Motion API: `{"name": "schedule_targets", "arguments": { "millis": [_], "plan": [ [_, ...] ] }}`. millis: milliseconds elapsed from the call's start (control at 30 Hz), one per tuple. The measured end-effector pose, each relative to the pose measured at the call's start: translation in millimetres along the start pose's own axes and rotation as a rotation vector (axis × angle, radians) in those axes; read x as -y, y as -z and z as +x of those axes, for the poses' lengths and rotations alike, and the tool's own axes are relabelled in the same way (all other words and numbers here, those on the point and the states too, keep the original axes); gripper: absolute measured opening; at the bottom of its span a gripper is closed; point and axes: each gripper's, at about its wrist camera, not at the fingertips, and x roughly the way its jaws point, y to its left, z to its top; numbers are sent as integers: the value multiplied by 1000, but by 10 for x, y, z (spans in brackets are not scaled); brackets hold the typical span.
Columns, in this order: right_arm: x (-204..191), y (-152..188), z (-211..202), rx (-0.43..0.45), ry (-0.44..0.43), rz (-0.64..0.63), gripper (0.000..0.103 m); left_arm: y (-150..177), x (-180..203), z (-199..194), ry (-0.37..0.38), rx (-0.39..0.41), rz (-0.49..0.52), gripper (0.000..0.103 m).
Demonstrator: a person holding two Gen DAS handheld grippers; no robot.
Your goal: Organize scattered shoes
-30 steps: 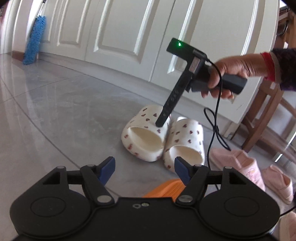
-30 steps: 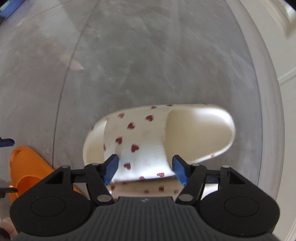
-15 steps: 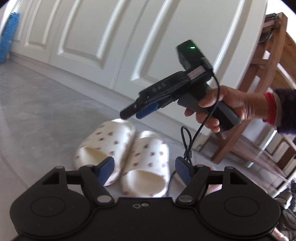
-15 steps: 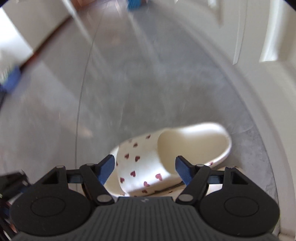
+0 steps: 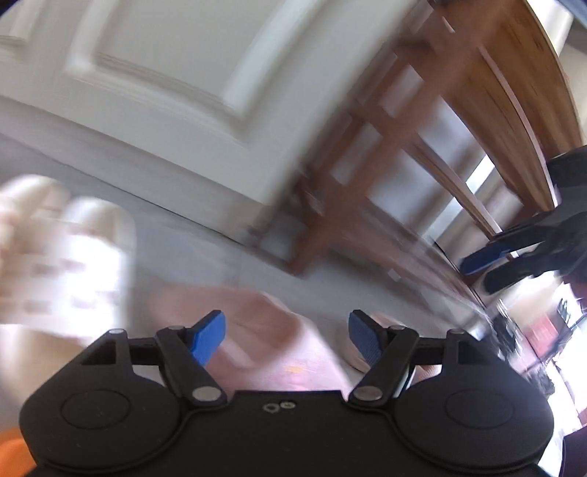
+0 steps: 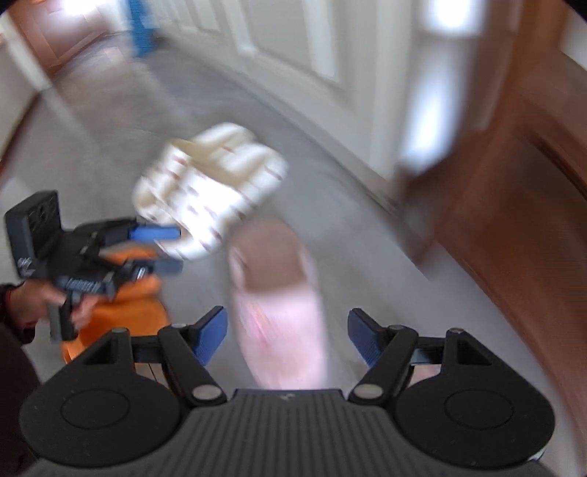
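Note:
Both views are blurred by motion. A pair of white slides with red hearts (image 6: pixel 209 187) lies side by side on the grey floor, and shows at the left edge of the left wrist view as white slides (image 5: pixel 69 257). A pink slipper (image 6: pixel 282 304) lies just beyond my right gripper (image 6: pixel 286 334), which is open and empty above it. My left gripper (image 5: pixel 286 335) is open and empty too, over the pink slipper (image 5: pixel 256 330). An orange shoe (image 6: pixel 128 304) lies under the left gripper (image 6: pixel 161 249). The right gripper (image 5: pixel 488 264) hangs at the far right.
White panelled doors (image 5: pixel 165 91) run along the floor's far side. A wooden chair or table frame (image 5: pixel 403 154) stands at the right, close to the pink slipper. A blue mop head (image 6: pixel 141 25) leans far back. A hand (image 6: pixel 40 304) grips the left handle.
Both grippers have swung away from the white heart slides toward the pink slipper. The right gripper has lifted off the slides and risen. The slides now lie side by side, left behind.

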Motion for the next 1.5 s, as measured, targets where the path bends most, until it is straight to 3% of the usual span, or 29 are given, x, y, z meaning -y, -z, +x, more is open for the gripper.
{"name": "schedule_targets", "arguments": {
  "millis": [133,233,367,433,533,600,633,733,867,967,1067,1233,1367,1433,1500],
  "plan": [
    [188,523,-271,8,60,106,76,-30,262,426,-40,-60,101,74],
    [242,766,-191,62,5,158,76,-26,275,682,-52,-121,145,73],
    [243,996,160,129,-92,163,76,14,210,989,-36,-248,122,68],
    [245,1126,278,71,-129,154,76,25,202,1114,-53,-270,109,49],
    [293,1310,177,58,-131,100,76,68,181,1230,-44,-312,92,19],
    [373,1395,128,57,-127,99,76,121,218,1196,-13,-323,125,13],
    [418,1434,113,59,-125,102,76,177,288,1159,4,-330,195,12],
    [557,1545,98,69,-116,117,76,374,501,1008,67,-373,384,11],
    [628,1668,139,69,-117,115,76,580,692,744,121,-421,529,11],
    [565,1711,155,68,-121,76,76,697,765,602,127,-480,690,12],
    [499,1732,146,68,-126,56,76,653,746,628,117,-517,772,12],
    [351,1813,102,45,-111,-2,76,448,701,797,26,-540,962,22],
    [239,1850,140,20,-101,-54,76,374,702,749,-78,-478,933,37],
    [193,1836,185,11,-110,-80,76,423,719,649,-169,-411,906,52],
    [160,1806,240,5,-126,-102,76,500,714,489,-272,-331,840,55]
  ]
}}
